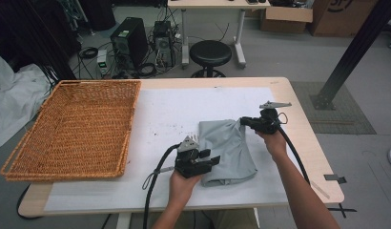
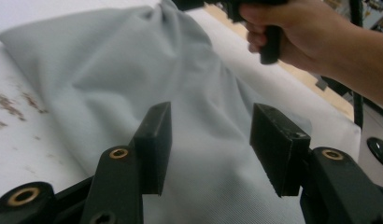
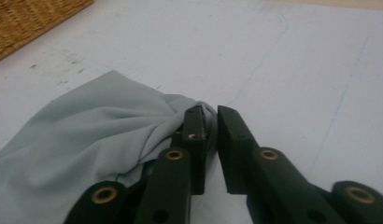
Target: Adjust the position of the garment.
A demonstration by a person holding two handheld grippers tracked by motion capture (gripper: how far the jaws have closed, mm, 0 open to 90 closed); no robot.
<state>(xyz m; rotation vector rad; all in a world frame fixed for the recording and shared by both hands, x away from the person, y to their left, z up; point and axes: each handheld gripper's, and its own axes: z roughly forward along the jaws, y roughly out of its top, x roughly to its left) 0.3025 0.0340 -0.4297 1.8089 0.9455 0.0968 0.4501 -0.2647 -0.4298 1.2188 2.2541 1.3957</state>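
A grey cloth (image 1: 227, 148) lies crumpled on the white mat (image 1: 169, 109), right of the table's middle. My right gripper (image 1: 242, 120) is at the cloth's far right corner. In the right gripper view its jaws (image 3: 210, 116) are shut on a bunched tip of the cloth (image 3: 87, 126). My left gripper (image 1: 213, 161) sits at the cloth's near left edge. In the left gripper view its jaws (image 2: 210, 140) stand apart over the flat cloth (image 2: 133, 70), with neither pad pressing on it. The person's other hand (image 2: 297, 32) shows beyond the cloth.
A large wicker basket (image 1: 130, 129) with nothing in it covers the table's left part, and its corner (image 3: 31, 18) shows in the right gripper view. The table's right edge (image 1: 303, 133) runs close to the right hand. A stool (image 1: 210, 52) and computer towers stand on the floor behind.
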